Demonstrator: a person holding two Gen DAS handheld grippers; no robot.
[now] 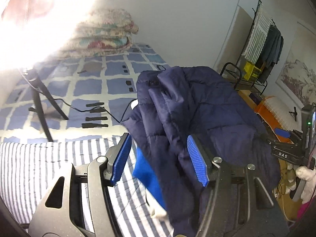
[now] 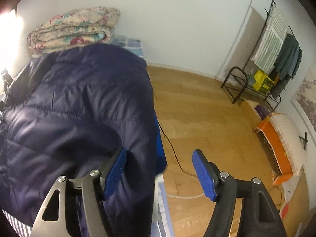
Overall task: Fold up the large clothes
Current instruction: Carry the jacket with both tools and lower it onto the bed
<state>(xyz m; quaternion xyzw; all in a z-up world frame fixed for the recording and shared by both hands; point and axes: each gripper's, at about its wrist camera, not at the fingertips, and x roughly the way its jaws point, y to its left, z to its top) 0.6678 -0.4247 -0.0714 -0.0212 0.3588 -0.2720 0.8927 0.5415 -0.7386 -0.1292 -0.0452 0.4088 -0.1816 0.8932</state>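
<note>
From the left wrist, the left gripper is spread wide, a fold of the navy jacket hanging between its blue pads, ungripped; the jacket lies bunched on the bed. From the right wrist, the right gripper is likewise released at the jacket's edge, bare wooden floor beyond.

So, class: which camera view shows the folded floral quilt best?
The right wrist view: the floral quilt is sharp and evenly lit, its lower edge behind the navy puffer jacket. In the left wrist view, glare washes it out.
</note>
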